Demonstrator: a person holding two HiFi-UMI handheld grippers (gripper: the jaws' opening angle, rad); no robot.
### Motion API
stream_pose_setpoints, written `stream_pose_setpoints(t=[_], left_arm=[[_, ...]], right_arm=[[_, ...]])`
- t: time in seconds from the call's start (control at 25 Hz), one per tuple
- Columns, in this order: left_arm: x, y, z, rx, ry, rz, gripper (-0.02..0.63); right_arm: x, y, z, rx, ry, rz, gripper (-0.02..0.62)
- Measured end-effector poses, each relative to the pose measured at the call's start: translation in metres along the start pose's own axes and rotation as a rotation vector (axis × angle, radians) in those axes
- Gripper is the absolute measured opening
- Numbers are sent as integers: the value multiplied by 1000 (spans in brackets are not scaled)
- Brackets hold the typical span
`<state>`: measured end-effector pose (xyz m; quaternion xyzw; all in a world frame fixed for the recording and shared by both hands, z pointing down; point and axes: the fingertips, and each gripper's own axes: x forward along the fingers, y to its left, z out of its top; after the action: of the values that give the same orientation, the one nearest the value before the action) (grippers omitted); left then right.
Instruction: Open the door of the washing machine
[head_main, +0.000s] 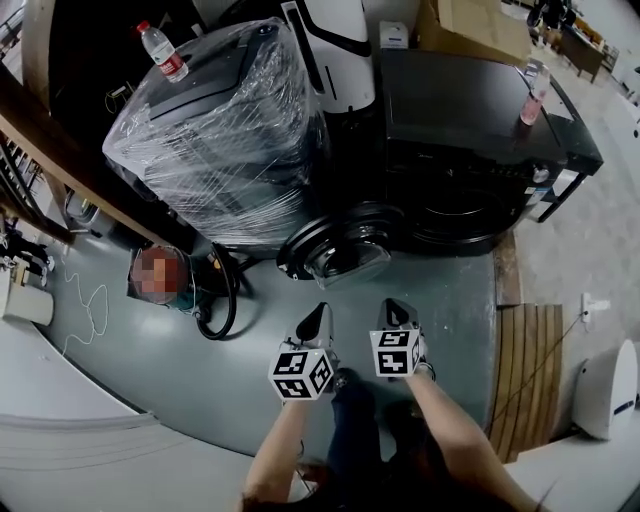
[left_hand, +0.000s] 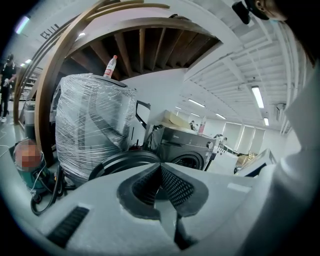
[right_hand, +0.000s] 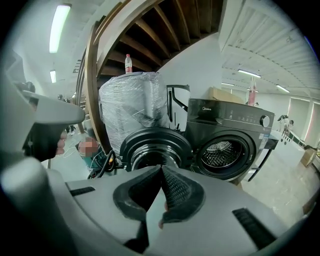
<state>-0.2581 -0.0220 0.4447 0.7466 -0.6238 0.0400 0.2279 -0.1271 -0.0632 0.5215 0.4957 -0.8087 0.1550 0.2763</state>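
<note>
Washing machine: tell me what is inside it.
With the door swung open, only the bare perforated drum shows; no laundry is visible. The drum's bottom is hidden behind the opening's rim.

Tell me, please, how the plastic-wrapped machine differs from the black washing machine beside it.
The wrapped machine is sealed in clear film; the washing machine is bare. The washing machine's round door hangs open, showing the drum; the wrapped machine shows no opening. Each has something on top: a red-capped bottle and a pinkish bottle.
</note>
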Motion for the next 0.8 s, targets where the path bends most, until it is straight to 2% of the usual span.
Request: stream_pose_setpoints(t=[0.24, 0.8], left_arm=[[-13, -35, 7, 41, -4, -11, 12], [-29, -110, 15, 121, -35, -13, 12]], right_arm=[[-35, -24, 1, 22, -29, -5, 2], [-112, -93, 3, 62, -122, -78, 0]])
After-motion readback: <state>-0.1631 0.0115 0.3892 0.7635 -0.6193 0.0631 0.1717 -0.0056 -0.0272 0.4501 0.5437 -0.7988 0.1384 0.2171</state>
